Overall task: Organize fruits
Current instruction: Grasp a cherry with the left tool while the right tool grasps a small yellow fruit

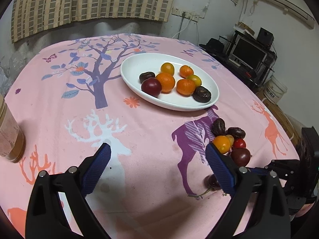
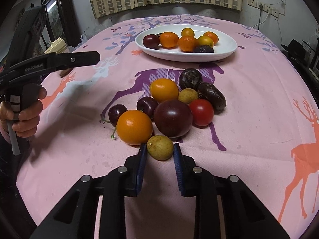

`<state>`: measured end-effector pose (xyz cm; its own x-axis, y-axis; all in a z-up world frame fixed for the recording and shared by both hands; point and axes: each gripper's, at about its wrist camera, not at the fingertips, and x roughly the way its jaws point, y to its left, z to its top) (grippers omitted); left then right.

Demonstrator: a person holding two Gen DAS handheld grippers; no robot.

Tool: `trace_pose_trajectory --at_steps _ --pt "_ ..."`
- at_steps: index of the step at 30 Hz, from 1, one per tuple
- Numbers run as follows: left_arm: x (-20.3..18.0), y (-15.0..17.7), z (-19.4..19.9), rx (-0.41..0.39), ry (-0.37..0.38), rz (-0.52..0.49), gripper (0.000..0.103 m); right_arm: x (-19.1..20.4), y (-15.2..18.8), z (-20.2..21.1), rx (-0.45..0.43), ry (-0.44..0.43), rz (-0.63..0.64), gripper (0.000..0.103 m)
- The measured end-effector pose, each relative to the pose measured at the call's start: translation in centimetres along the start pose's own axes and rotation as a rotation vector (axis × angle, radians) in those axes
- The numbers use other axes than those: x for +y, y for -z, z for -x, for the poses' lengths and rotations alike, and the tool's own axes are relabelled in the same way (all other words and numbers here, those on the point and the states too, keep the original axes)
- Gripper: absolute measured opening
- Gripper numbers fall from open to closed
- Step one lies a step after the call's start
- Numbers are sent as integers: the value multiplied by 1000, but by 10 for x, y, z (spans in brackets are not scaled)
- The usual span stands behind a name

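Pink tablecloth (image 2: pixel 249 119) — right tongs (image 2: pixel 160 149) bracket tan-green longan (image 2: pixel 160 147); left tongs (image 1: pixel 157 151) open.

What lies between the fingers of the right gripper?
A small yellow-green fruit sits between the right gripper fingers, seen in the right wrist view.

Bare tablecloth (image 1: pixel 139 139) lies open between the white oval plate (image 1: pixel 213 101) and the loose fruit pile (image 2: pixel 171 107); the pile blocks the right gripper (image 2: pixel 160 149) ahead, a longan (image 2: pixel 160 147) between its blue fingers; a jar (image 1: pixel 9 137) stands far left.
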<state>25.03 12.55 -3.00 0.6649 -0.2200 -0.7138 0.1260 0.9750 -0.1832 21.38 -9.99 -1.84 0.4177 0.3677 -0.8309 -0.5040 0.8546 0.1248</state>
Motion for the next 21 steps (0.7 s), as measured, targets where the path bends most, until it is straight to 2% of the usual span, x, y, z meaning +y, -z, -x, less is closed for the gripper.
trace_pose_trajectory --at_steps 2,4,6,8,11,14,21 --pt "-6 3 -2 22 38 -52 90 -5 4 8 -27 -19 -35 27" --pt "-18 9 -3 43 76 -128 79 -12 7 13 -47 -37 -69 27" --pt "-33 15 -6 59 109 -212 61 -18 11 18 -58 -43 -99 27" --pt "-48 23 -10 80 136 -288 53 -21 13 19 -59 -40 -112 27" --pt "-64 33 -14 95 162 -360 50 -25 15 20 -60 -51 -130 27" --pt "-72 39 -19 108 172 -390 48 -25 17 20 -63 -54 -133 27" --pt "-74 42 -29 141 214 -391 38 -27 20 20 -69 -70 -146 28"
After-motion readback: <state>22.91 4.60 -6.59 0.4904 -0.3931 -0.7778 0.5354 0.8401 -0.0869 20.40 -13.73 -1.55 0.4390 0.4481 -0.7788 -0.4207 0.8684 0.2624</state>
